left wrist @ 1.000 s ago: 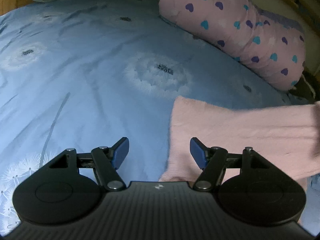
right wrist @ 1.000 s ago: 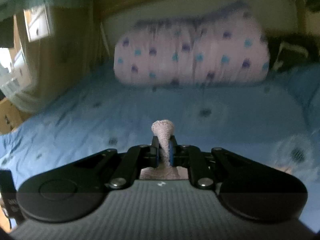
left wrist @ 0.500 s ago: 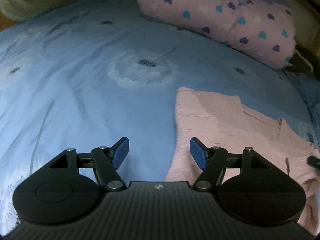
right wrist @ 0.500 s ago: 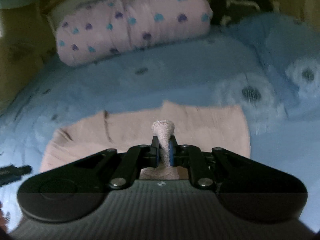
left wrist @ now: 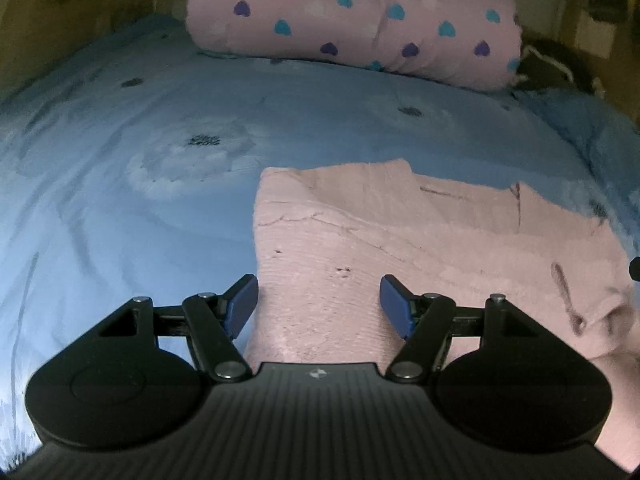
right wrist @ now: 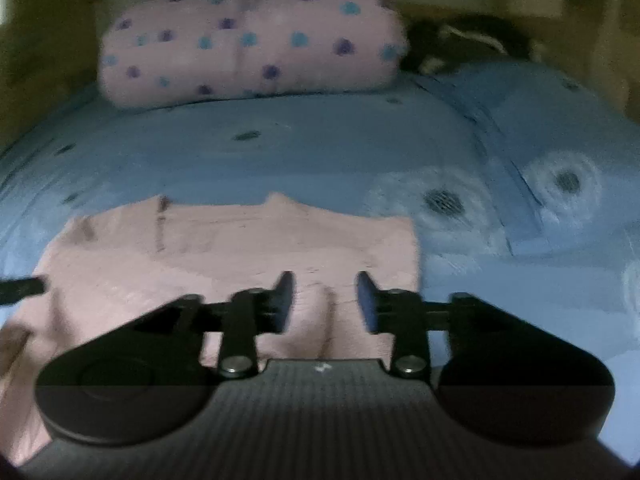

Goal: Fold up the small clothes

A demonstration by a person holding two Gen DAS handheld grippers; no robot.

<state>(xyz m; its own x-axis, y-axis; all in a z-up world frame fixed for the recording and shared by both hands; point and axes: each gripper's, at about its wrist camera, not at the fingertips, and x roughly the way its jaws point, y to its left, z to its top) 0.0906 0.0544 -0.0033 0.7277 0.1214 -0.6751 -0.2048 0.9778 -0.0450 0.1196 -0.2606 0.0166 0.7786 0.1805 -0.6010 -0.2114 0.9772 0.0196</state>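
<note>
Pink garment (left wrist: 400, 248) lies spread flat on the bed (left wrist: 140, 152), ready for folding. Right gripper (right wrist: 324, 300) fingers are opening, a raised cloth ridge between them untouched. Left gripper (left wrist: 318, 304) fingers stand open over the garment's left edge.

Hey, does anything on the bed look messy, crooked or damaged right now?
Mostly no. The pink garment lies fairly flat on the blue bedsheet, but its end toward the right gripper is bunched, and a raised pinch remains between that gripper's opening jaws.
</note>
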